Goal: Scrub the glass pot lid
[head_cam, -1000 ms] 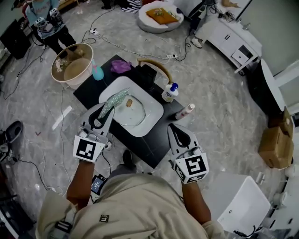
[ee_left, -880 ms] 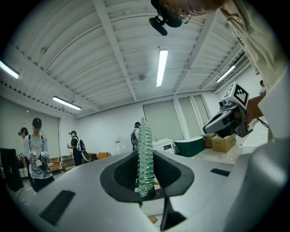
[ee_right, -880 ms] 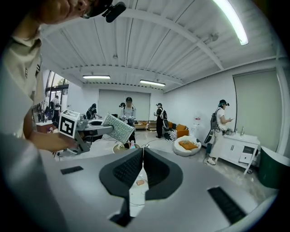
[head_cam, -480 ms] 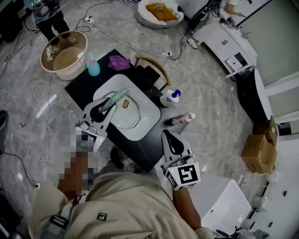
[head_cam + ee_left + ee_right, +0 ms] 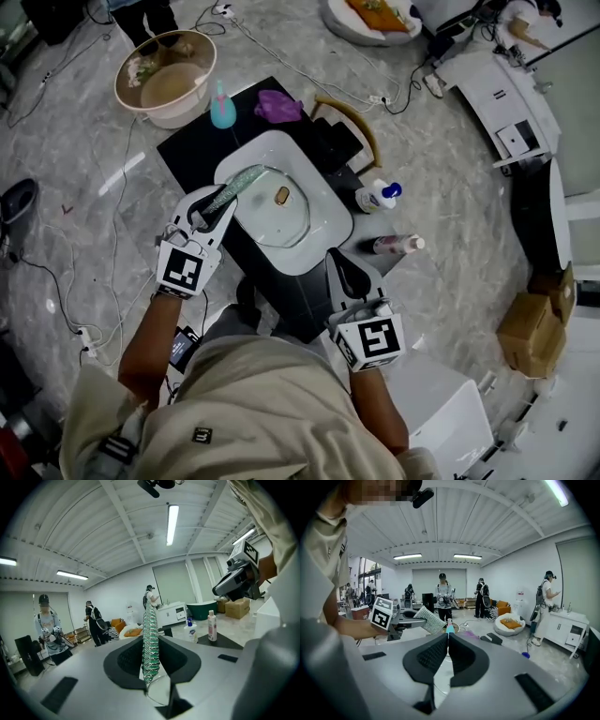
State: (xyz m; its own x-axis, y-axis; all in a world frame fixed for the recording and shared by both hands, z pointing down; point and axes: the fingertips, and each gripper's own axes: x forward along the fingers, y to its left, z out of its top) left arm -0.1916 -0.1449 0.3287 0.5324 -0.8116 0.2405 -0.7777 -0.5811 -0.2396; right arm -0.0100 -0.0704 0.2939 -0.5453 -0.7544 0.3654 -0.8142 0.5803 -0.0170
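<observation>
One black table point(image 5: 199, 142) bears one glass lid point(image 5: 274, 219); left gripper point(image 5: 216, 206) fingers pinch one scrubber point(image 5: 242, 182), right gripper point(image 5: 337, 261) fingers pressed together.

- Shirt point(image 5: 253, 403): beige, short sleeves, small dark tag.
- Left gripper point(image 5: 223, 200), right gripper point(image 5: 335, 256): grey shells, black jaw pads, white cubes with black square markers.

Teal bottle point(image 5: 222, 105): on the bench point(image 5: 192, 155), well ahead of the left gripper point(image 5: 221, 201).
Purple cloth point(image 5: 278, 105): beside it.
Blue-capped bottle point(image 5: 379, 196): ahead of the right gripper point(image 5: 336, 256).
Basin point(image 5: 173, 77): on the floor point(image 5: 84, 187), beyond the bench.
</observation>
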